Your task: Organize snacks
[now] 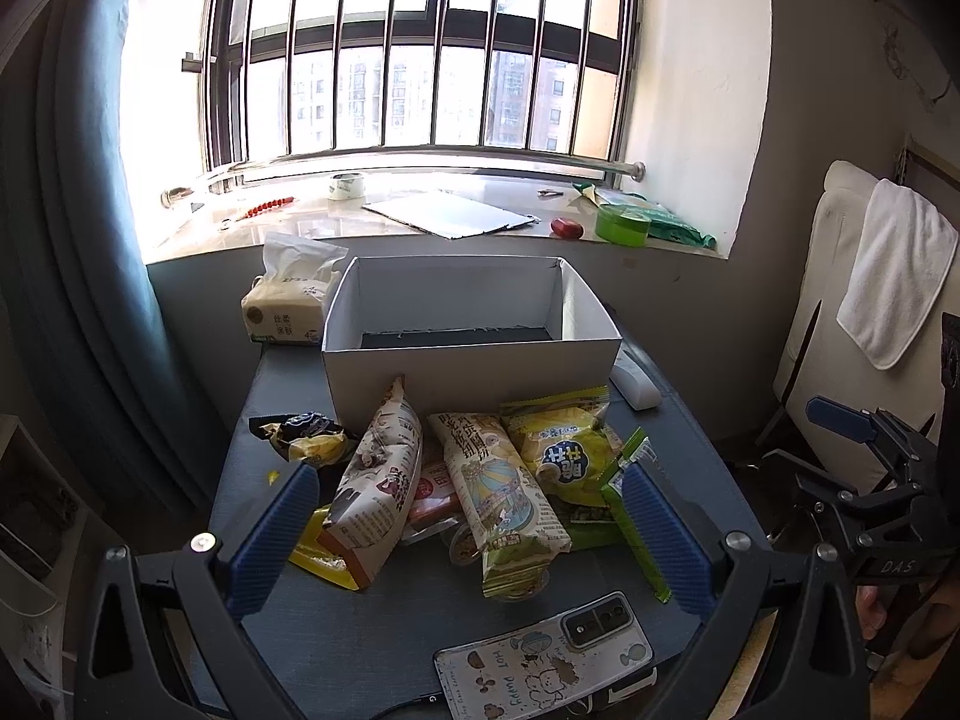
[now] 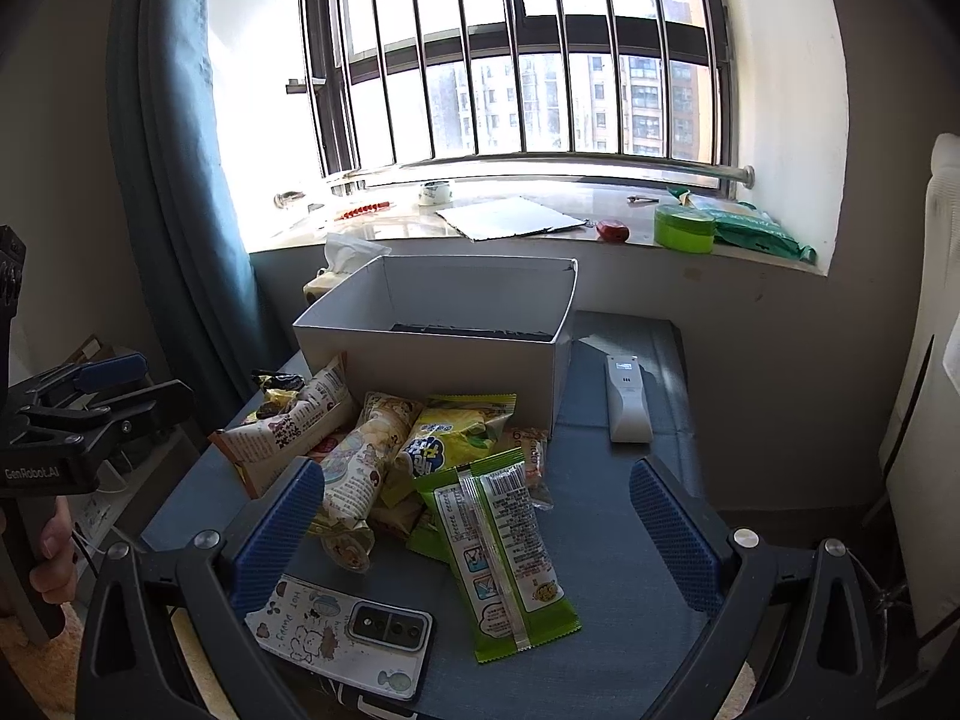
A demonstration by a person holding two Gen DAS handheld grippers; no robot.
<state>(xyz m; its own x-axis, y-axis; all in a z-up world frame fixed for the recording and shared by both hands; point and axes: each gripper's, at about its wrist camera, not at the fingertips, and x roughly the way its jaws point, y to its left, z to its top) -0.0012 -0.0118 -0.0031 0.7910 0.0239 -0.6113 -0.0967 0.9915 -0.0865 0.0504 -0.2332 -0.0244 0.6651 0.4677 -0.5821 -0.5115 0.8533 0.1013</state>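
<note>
A pile of snack packets (image 1: 480, 480) lies on the blue-grey table (image 1: 372, 648) in front of an open white box (image 1: 471, 354). The box looks empty inside. In the right wrist view the pile (image 2: 390, 450) sits before the box (image 2: 432, 360), with a green packet (image 2: 504, 540) nearest. My left gripper (image 1: 474, 516) is open, its blue pads on either side of the pile, holding nothing. My right gripper (image 2: 477, 516) is open and empty, around the green packet from above.
A phone in a cartoon case (image 1: 546, 654) lies at the table's near edge, also in the right wrist view (image 2: 348, 636). A white remote (image 2: 627, 399) lies right of the box. A tissue pack (image 1: 288, 300) stands behind it. A cluttered windowsill (image 1: 420, 222) lies beyond.
</note>
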